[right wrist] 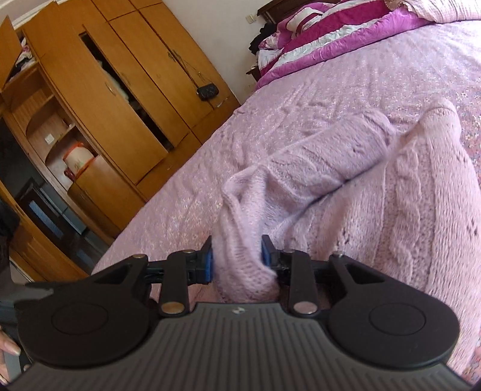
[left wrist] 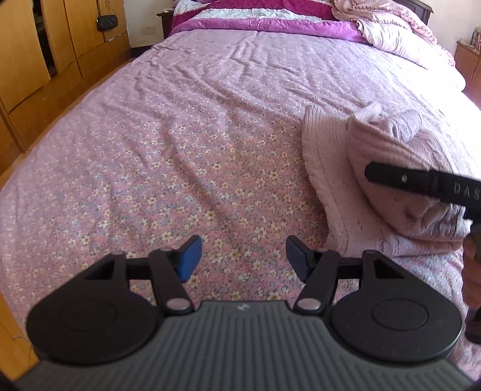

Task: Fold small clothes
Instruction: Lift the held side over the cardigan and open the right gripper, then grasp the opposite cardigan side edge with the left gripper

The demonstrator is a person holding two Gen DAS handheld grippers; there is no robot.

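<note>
A pale pink knitted sweater lies bunched on the right side of the bed. In the right wrist view the sweater fills the middle and right, with a sleeve stretched across it. My right gripper is shut on a fold of the sweater's knit, lifted a little off the bed. Its black body also shows in the left wrist view, over the sweater. My left gripper is open and empty, above the floral bedsheet to the left of the sweater.
The bed has a pink floral sheet. A magenta and white quilt and a pink blanket lie at its head. A wooden wardrobe with open doors stands along the bed's left side. A small black purse hangs on it.
</note>
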